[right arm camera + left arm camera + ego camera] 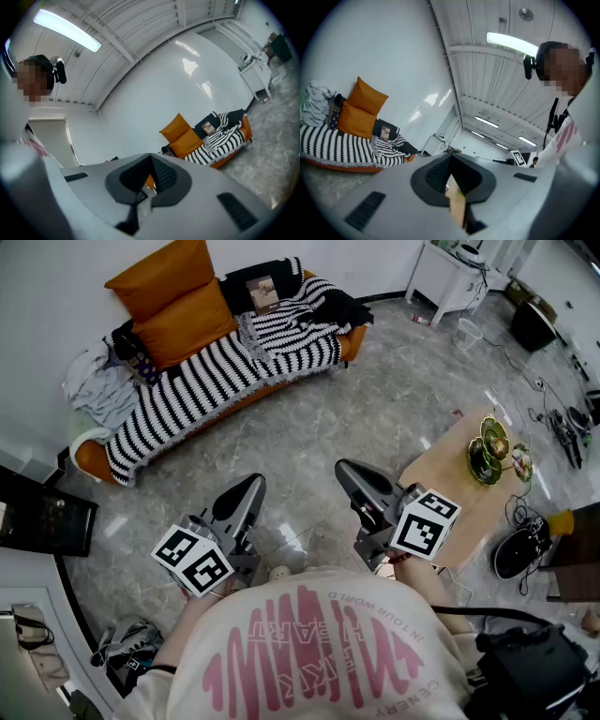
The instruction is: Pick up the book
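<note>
The book (262, 292) lies at the top of the head view, flat on a dark cloth on the back of the orange sofa (89, 457), to the right of two orange cushions (178, 310) and above a black-and-white striped blanket (216, 371). A heap of pale clothes (94, 390) fills the sofa's left end. Both claws are low in the frame, well apart from the book. The left gripper (253, 484) has its jaws pressed together with nothing between them, and so has the right gripper (345, 468). At the right edge, a light wooden table (441, 479) carries stacked green dishes (487, 454). Something yellowish shows in the top dish, but what it is cannot be told. A pale wastebasket (466, 333) stands at the upper right beside a white desk (441, 277); its contents cannot be made out.
</note>
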`<state>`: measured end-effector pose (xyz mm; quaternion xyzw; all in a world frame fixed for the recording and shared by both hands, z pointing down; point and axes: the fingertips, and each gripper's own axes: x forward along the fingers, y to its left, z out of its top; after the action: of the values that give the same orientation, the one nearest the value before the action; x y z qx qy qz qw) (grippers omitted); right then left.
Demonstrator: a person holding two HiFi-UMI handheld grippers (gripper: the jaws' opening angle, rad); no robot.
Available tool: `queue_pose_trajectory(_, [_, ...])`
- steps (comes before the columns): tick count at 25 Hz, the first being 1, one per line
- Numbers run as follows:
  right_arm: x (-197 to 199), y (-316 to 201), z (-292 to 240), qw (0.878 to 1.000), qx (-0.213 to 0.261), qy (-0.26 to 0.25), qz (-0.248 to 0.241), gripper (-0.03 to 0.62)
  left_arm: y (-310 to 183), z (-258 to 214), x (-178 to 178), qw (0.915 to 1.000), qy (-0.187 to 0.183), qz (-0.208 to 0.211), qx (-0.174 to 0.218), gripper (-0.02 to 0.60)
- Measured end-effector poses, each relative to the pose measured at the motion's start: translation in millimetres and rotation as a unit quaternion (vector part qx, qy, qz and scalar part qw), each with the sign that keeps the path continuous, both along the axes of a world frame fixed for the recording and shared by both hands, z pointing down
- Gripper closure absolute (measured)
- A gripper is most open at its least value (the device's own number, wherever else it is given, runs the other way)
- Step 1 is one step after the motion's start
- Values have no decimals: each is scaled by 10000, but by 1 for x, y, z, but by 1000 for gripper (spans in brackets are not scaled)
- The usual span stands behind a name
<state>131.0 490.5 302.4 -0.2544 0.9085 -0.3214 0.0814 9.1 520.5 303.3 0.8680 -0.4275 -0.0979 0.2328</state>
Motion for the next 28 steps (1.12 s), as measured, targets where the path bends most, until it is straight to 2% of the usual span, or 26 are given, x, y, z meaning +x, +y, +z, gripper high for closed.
queue_pose_trajectory(4, [-3, 0, 0, 9999, 73, 142, -67, 588, -2, -1, -1, 10000, 31, -12, -18, 575])
queue_pose_trajectory(12, [-5, -2, 2, 9999, 35, 116, -13, 588, -4, 2, -3, 10000, 85, -6, -50, 575])
queue_pose_trajectory(19, [0, -3, -1, 9998, -42, -130, 166, 588, -1, 2, -9, 9999, 94, -46, -45, 575])
queue_pose_trajectory(28, [-17, -6, 1, 9998, 25, 102, 179, 588, -2, 3, -29, 10000, 69, -55, -44, 575])
